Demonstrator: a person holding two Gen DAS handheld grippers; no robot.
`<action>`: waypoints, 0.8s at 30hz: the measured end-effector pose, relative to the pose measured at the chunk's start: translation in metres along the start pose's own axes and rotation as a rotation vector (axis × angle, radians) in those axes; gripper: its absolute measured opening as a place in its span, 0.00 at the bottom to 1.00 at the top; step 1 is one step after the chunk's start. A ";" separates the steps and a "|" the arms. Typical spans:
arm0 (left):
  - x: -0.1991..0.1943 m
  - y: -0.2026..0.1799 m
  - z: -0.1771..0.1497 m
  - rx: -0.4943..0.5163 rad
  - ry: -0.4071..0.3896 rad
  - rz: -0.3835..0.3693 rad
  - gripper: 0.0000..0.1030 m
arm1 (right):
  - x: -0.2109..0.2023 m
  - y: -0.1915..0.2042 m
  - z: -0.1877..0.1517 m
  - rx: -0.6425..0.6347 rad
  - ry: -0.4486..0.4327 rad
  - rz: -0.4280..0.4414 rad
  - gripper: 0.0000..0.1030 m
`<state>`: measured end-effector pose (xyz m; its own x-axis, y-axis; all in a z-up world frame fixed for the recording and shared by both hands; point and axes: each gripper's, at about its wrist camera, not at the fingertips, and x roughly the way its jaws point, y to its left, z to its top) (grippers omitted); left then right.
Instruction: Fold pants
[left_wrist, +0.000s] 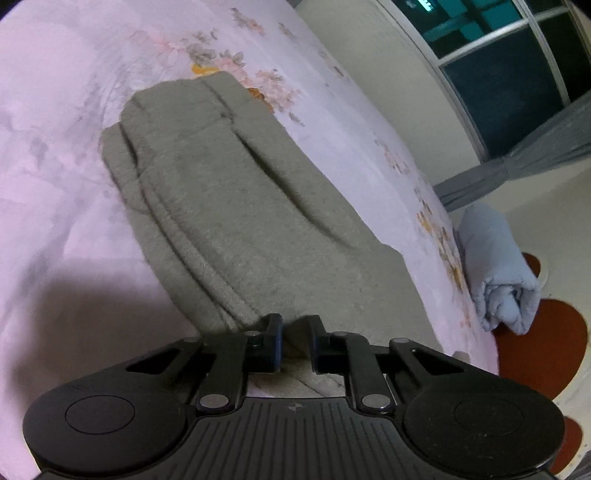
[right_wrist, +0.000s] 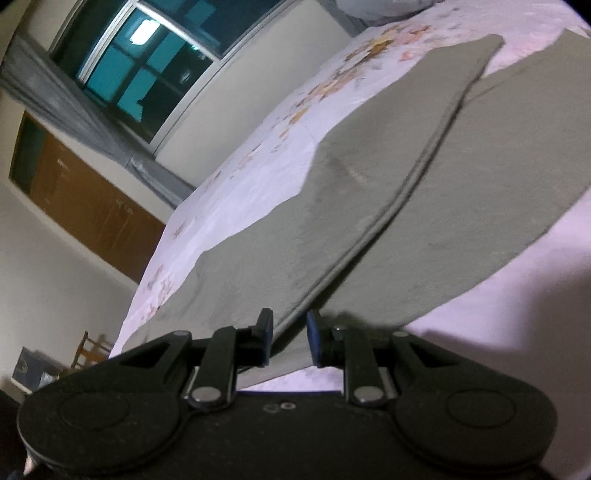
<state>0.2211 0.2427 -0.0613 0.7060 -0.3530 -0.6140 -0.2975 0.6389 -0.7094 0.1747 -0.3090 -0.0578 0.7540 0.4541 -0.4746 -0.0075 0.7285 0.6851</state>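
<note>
Grey-green pants (left_wrist: 229, 206) lie on a pink floral bedsheet (left_wrist: 55, 166), folded lengthwise with one leg on top of the other. My left gripper (left_wrist: 297, 332) has its jaws a little apart around a raised fold of the pants at the near end. In the right wrist view the pants (right_wrist: 369, 206) stretch away, the upper layer's edge running diagonally. My right gripper (right_wrist: 290, 328) has its jaws a little apart around that upper layer's near edge, which is lifted off the lower layer.
A rolled light-blue blanket (left_wrist: 495, 266) lies at the bed's right edge, above a red-patterned floor (left_wrist: 543, 343). A dark window (right_wrist: 147, 62) with grey curtains, a brown wardrobe (right_wrist: 85, 203) and a wooden chair (right_wrist: 88, 350) stand beyond the bed (right_wrist: 240, 192).
</note>
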 end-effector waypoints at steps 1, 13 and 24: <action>-0.005 0.001 0.000 -0.001 -0.011 -0.005 0.14 | 0.000 -0.001 0.000 0.006 0.000 0.000 0.12; -0.010 0.016 0.004 -0.018 -0.061 0.076 0.31 | 0.027 0.010 -0.006 0.019 0.051 0.038 0.18; -0.015 0.009 0.015 0.020 -0.086 -0.033 0.09 | 0.040 0.020 -0.001 0.056 0.065 0.070 0.00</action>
<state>0.2176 0.2641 -0.0533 0.7683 -0.3143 -0.5576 -0.2610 0.6416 -0.7212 0.2044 -0.2754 -0.0636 0.7087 0.5365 -0.4581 -0.0207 0.6649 0.7466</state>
